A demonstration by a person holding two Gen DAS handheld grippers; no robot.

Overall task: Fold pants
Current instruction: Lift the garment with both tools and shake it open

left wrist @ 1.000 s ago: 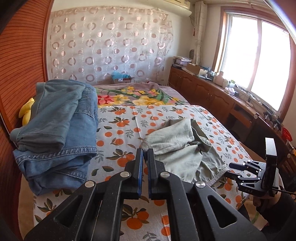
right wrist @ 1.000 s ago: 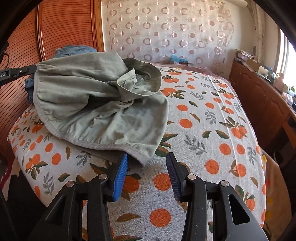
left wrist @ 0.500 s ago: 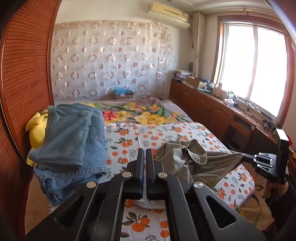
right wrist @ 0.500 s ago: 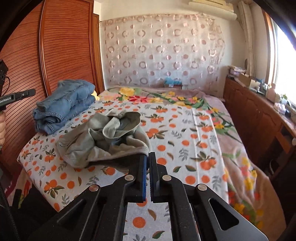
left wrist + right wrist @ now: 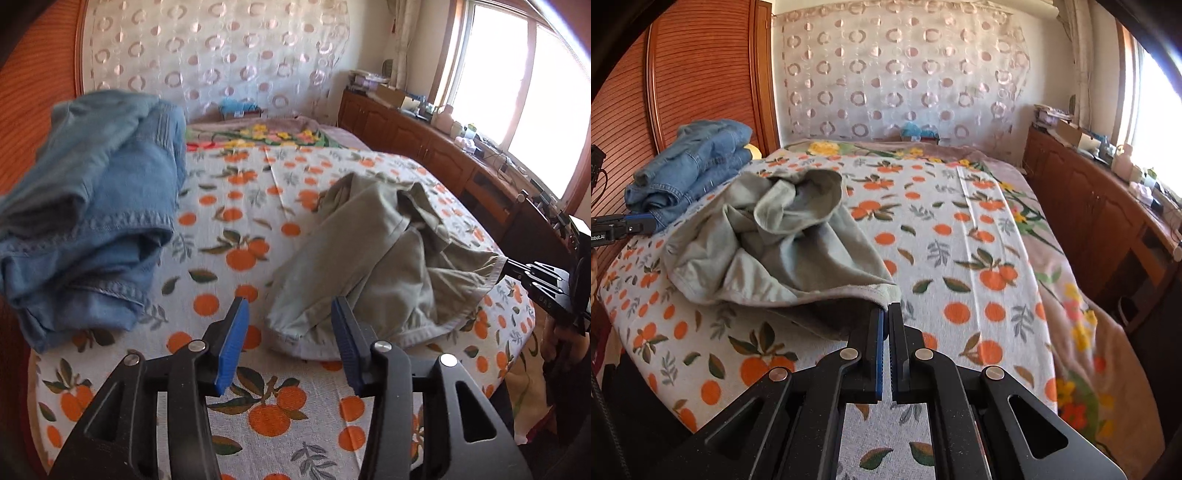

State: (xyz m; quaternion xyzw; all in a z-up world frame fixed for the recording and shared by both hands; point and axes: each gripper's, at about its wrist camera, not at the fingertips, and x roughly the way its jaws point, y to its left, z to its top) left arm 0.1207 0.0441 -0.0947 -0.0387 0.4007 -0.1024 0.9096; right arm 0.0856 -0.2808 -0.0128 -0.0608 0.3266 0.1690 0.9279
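Olive pants (image 5: 373,254) lowered | left gripper (image 5: 291,347) fingers just opened, apparently released | right gripper (image 5: 886,328) fingers clamp hem

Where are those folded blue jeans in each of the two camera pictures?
Left wrist view: the blue jeans fill the left side, on the bed.
Right wrist view: the same jeans sit small at upper left, by the wooden wardrobe.
Shared landmark: the circle-patterned curtain behind the bed.

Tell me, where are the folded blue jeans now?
In the left wrist view, the blue jeans lie on the bed's left side, beside the wooden wardrobe, apart from the green pants.
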